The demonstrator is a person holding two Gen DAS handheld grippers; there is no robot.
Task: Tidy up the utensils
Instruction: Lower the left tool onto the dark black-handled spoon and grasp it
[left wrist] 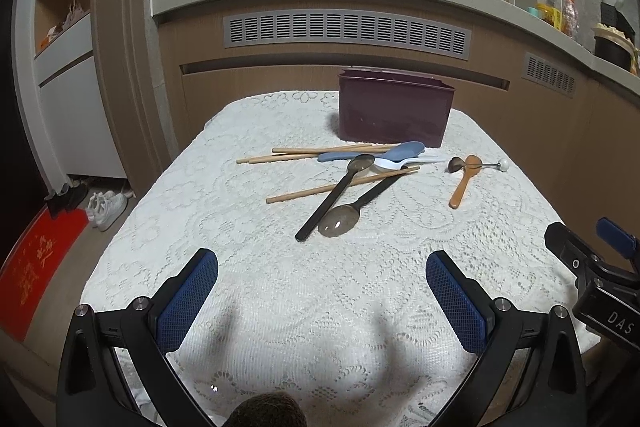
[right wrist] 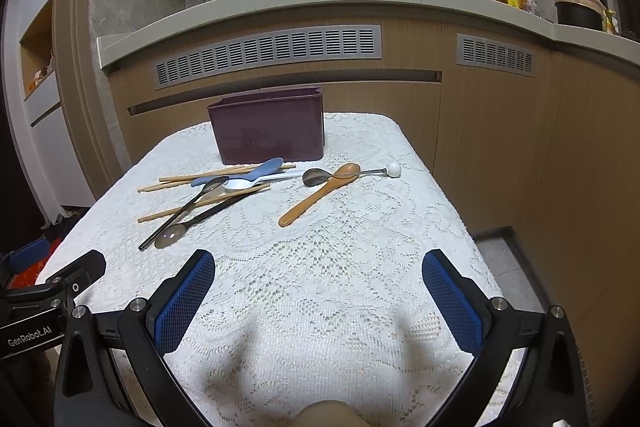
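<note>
Both grippers hover low over the near edge of a table covered in a white lace cloth point(left wrist: 280, 307), pointing toward the far side, level and side by side. The left gripper point(left wrist: 322, 291) has its blue-padded jaws spread wide with nothing between them; the right gripper point(right wrist: 319, 291) is likewise spread wide and empty. The utensils lie well apart from both, in a loose heap toward the far half of the table: wooden chopsticks point(left wrist: 320, 151), a blue spoon point(left wrist: 400, 151), a white spoon point(right wrist: 248, 184) and two dark long-handled spoons point(left wrist: 340, 195) crossing one another. Just to the right, a brown wooden spoon point(right wrist: 316, 197) rests across a metal spoon with a white ball end point(right wrist: 380, 171). A dark purple box point(left wrist: 394, 107) stands upright at the far edge, just behind the heap.
</note>
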